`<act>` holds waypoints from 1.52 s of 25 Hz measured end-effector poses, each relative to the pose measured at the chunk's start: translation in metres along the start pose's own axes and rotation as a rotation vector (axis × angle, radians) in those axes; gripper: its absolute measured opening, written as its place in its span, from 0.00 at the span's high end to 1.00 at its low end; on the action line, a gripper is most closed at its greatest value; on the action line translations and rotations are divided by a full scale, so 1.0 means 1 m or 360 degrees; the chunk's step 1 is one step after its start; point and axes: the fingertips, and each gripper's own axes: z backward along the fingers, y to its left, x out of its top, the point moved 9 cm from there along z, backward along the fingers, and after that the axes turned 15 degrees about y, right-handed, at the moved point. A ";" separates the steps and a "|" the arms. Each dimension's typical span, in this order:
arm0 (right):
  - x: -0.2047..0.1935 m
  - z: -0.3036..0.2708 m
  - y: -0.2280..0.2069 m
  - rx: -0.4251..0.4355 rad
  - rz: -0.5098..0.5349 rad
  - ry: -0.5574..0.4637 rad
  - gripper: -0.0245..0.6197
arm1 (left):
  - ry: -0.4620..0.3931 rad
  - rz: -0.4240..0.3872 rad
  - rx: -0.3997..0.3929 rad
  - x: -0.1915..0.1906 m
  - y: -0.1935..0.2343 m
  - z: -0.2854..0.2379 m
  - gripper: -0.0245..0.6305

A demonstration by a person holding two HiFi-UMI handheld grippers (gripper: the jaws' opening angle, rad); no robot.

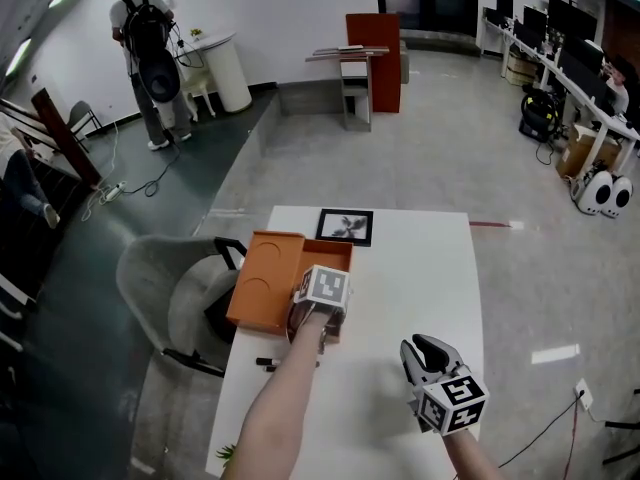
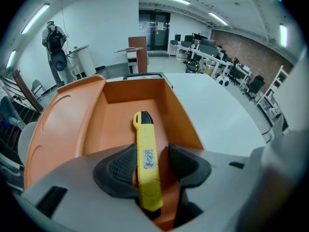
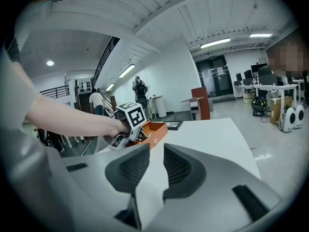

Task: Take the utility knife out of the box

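Step in hand: judged to be the grasp; the knife had not yet been lifted out.
Utility knife [image 2: 143,134]: yellow, lying lengthwise inside the orange box [image 2: 186,117], its black tip pointing toward the far wall.
Box: open on the white counter [image 1: 410,268], with its lid [image 2: 58,124] folded out to the left.
Left tongs [image 2: 153,164]: lowered into the box and straddling the knife's near half. The left pad touched it; a sliver of orange showed beside the right pad, so the grip was not yet closed.
Right tongs [image 3: 152,166]: jaws a narrow gap apart with nothing between them, held above bare counter, well apart from the box.
Next move: probably squeeze the left tongs fully onto the handle, then raise the knife straight up so it clears the box walls.
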 end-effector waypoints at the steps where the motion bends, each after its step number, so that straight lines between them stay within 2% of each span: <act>1: 0.000 0.000 -0.001 -0.0003 -0.0001 -0.0002 0.85 | -0.0001 0.0001 -0.0001 0.000 0.000 0.000 0.68; 8: 0.000 0.002 0.000 -0.0011 0.0001 0.0004 0.85 | -0.0014 0.0017 0.0010 -0.002 0.000 0.003 0.69; 13: 0.001 0.003 0.000 -0.0014 0.0001 0.0011 0.85 | -0.0019 -0.0028 0.0023 0.000 -0.004 0.003 0.78; 20: 0.001 0.005 0.001 -0.0019 0.0006 0.0010 0.85 | -0.0051 -0.0057 0.0065 -0.002 -0.008 0.005 0.79; 25: 0.001 0.009 0.002 -0.0022 0.0011 -0.0003 0.85 | -0.0192 -0.0059 0.0105 -0.006 -0.010 0.016 0.79; 38: 0.006 0.018 0.010 -0.0003 0.0029 -0.0048 0.85 | -0.0662 -0.0004 0.0165 -0.015 -0.011 0.076 0.79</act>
